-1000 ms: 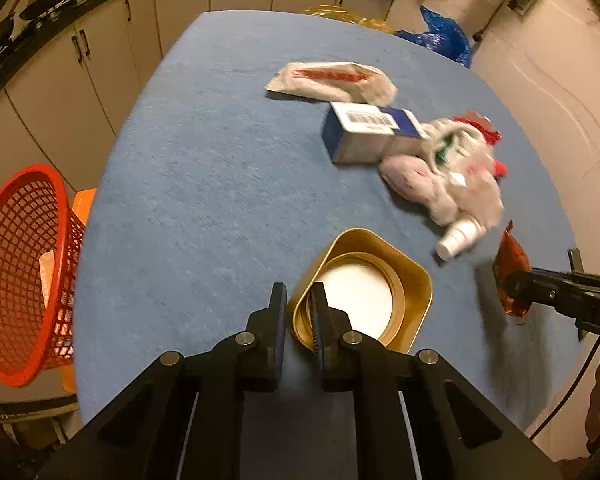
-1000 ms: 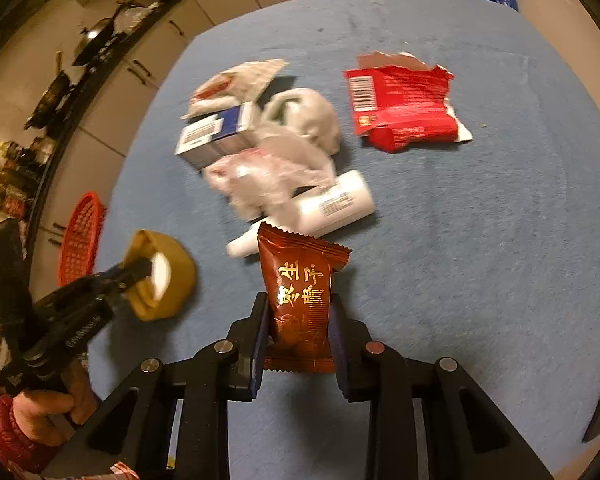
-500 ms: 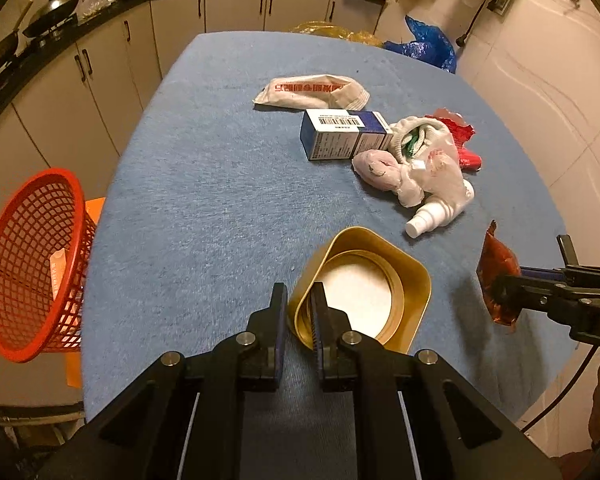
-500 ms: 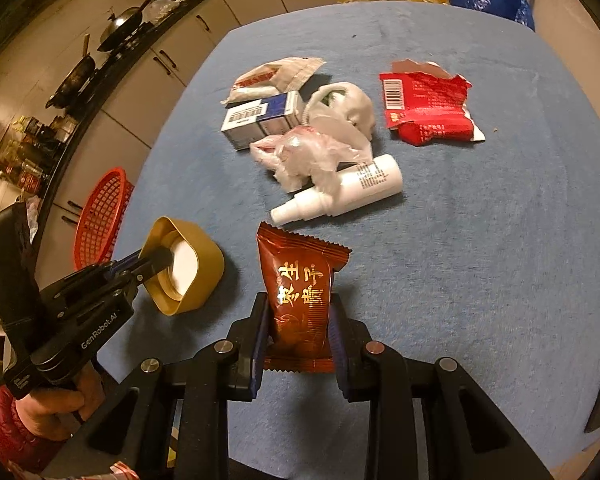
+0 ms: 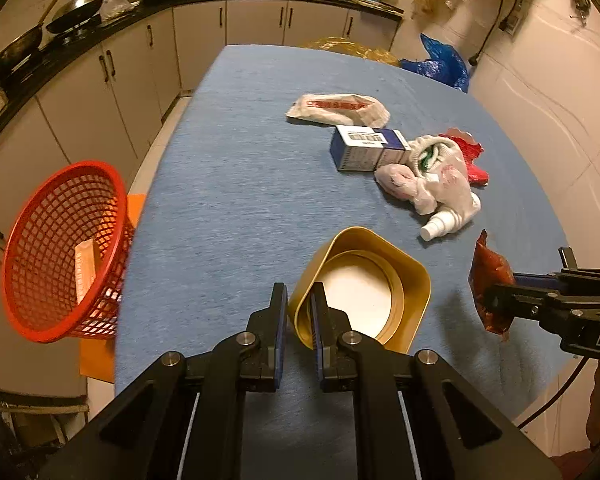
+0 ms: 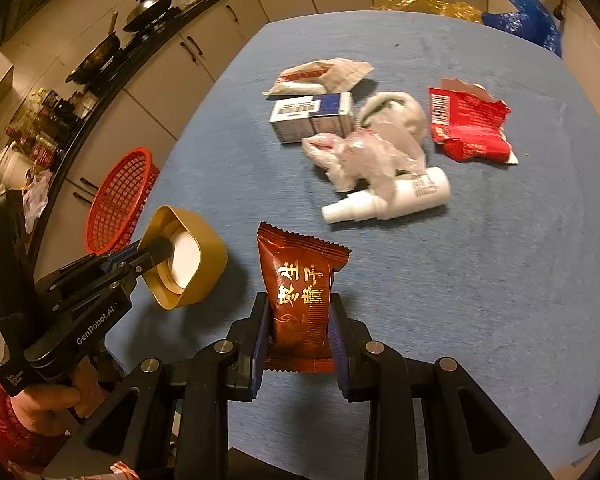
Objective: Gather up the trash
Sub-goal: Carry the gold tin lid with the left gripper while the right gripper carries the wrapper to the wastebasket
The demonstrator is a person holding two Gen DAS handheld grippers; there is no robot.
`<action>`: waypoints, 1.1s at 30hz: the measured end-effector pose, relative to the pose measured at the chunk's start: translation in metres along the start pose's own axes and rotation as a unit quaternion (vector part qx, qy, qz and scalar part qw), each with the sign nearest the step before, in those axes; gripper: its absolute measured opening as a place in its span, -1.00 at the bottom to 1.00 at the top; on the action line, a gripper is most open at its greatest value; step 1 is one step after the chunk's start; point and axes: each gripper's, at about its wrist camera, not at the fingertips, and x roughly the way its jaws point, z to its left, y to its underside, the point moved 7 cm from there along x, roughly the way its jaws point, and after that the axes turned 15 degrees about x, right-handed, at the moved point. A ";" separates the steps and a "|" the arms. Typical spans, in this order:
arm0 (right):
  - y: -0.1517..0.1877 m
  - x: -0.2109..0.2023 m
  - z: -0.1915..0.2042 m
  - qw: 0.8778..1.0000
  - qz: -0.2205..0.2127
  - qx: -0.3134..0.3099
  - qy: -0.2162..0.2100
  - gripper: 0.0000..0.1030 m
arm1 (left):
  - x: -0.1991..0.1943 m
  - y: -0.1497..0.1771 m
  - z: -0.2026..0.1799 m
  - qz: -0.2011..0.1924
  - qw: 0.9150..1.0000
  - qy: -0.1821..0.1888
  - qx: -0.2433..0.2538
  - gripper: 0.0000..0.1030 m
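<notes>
Red mesh basket (image 5: 62, 252) lies left of the table; left gripper (image 5: 299, 312), clamped on gold square lid (image 5: 364, 292), is nearer than right gripper (image 6: 298, 332), clamped on brown snack packet (image 6: 302, 296).

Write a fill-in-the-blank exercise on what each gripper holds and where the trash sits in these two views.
1. The left gripper is clamped on the wall of the ____-coloured metal tin lid.
2. The right gripper holds a brown foil snack packet printed with ____ characters.
3. The red mesh plastic basket stands beside the blue table, on its ____ side in the left wrist view.
4. The white spray bottle lies partly under a crumpled ____ bag.

Missing words: gold; gold; left; plastic
</notes>
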 end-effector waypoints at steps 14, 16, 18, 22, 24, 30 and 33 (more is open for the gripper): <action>-0.002 0.005 0.019 1.000 -0.002 -0.028 0.009 -0.42 | -0.012 0.007 0.026 -0.015 0.999 -0.016 -0.028 -0.79; -0.002 0.004 0.021 1.000 -0.003 -0.028 0.010 -0.42 | -0.014 0.006 0.027 -0.018 0.999 -0.018 -0.027 -0.79; -0.002 0.004 0.022 1.000 -0.005 -0.029 0.011 -0.42 | -0.017 0.006 0.029 -0.021 0.999 -0.019 -0.028 -0.79; -0.001 0.002 0.028 0.999 -0.010 -0.033 0.009 -0.42 | -0.022 0.006 0.032 -0.027 0.999 -0.023 -0.028 -0.79; -0.001 0.002 0.031 0.999 -0.011 -0.034 0.008 -0.42 | -0.025 0.006 0.034 -0.029 0.999 -0.025 -0.027 -0.79; 0.000 0.004 0.043 0.999 -0.012 -0.039 0.004 -0.42 | -0.034 0.008 0.044 -0.034 0.999 -0.031 -0.027 -0.79; 0.000 0.005 0.051 0.999 -0.013 -0.043 0.002 -0.42 | -0.038 0.009 0.051 -0.037 0.998 -0.033 -0.030 -0.79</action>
